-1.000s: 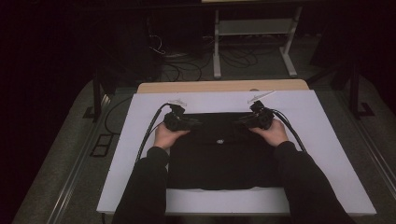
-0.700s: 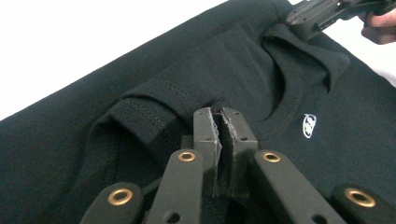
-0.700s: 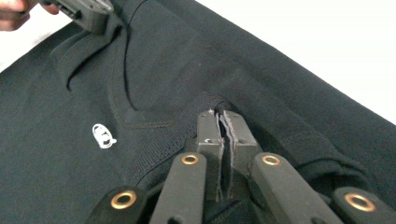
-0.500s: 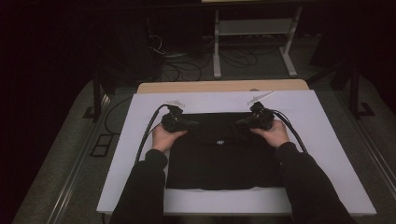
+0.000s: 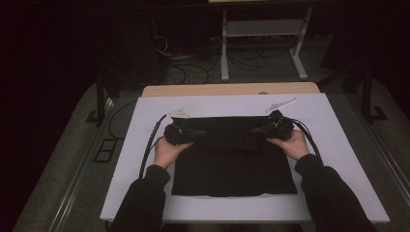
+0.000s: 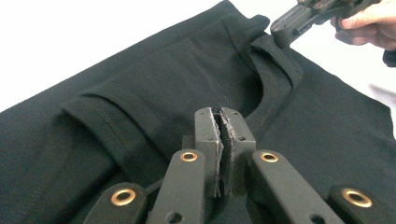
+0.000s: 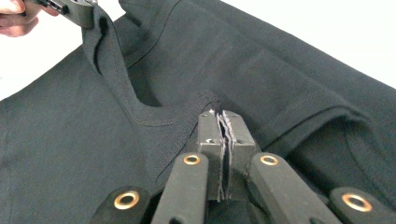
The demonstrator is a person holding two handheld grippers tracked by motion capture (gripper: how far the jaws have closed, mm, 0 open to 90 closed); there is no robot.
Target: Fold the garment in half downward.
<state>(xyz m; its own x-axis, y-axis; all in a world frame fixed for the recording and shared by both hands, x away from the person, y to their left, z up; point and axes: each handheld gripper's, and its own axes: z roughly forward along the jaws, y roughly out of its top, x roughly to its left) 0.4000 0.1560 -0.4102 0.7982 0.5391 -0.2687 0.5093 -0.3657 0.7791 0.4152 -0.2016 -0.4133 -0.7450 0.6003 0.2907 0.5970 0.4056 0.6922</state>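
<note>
A black T-shirt (image 5: pixel 232 162) lies flat on the white tabletop (image 5: pixel 338 145), its neck end at the far side. My left gripper (image 5: pixel 199 133) is shut on the shirt's fabric near the left shoulder; in the left gripper view its jaws (image 6: pixel 223 135) pinch a fold of cloth. My right gripper (image 5: pixel 256 130) is shut on the ribbed collar (image 7: pixel 187 121) at the right side of the neck, and its tips (image 7: pixel 223 133) clamp that ribbing. Each gripper view also catches the other gripper, the right gripper (image 6: pixel 299 18) and the left gripper (image 7: pixel 77 11), holding a raised bit of cloth.
The white tabletop has bare margins left, right and in front of the shirt. A wooden strip (image 5: pixel 232 89) runs along its far edge. Beyond it, a white stand (image 5: pixel 263 29) and cables (image 5: pixel 183 72) sit on the dark floor.
Both hands have drawn a little toward the person with the cloth still pinched. The shirt's near edge has not shifted.
</note>
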